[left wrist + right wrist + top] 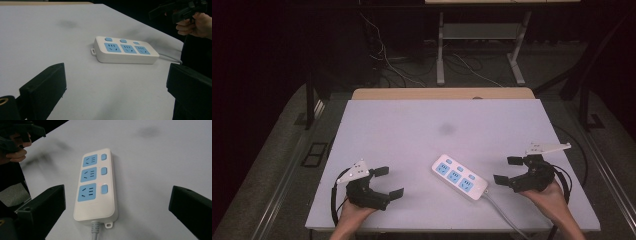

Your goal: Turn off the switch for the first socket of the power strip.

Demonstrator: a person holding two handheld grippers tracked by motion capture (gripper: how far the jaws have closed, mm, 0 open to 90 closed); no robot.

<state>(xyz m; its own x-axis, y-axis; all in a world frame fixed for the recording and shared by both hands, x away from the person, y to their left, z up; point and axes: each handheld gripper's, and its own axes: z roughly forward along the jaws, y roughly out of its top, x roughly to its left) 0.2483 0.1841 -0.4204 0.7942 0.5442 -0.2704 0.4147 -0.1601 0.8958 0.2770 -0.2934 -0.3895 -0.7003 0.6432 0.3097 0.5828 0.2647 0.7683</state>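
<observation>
On the near right part of the white table (412, 130) lies the power strip (459, 177), flat on its back and set at a slant, with its three blue sockets and three blue switches facing up and its grey cord (504, 215) running off toward your edge of the table. Your right gripper (507, 170) sits just beside the cord end of the strip, jaws spread wide and holding nothing; your left gripper (388, 181) rests well apart from it on the near left, jaws likewise wide and empty. In the right gripper view the strip (96, 185) lies straight ahead between the two jaws, cord end nearest, and a faint red glow shows beside the nearest switch (104, 189), though it is too dim to say what it means. In the left gripper view the strip (126, 50) lies ahead and somewhat to the right, with the small hanging loop at its near end. You look to be at the approach, with nothing touched yet. The right gripper is the better placed, so the next move probably calls for it to come down and forward onto the strip: either straddle the body across its narrow width and close, or bring one jaw tip onto a switch. Keep the cord clear of the jaws, and expect the smooth light casing to slide on the table if pushed from one side.
</observation>
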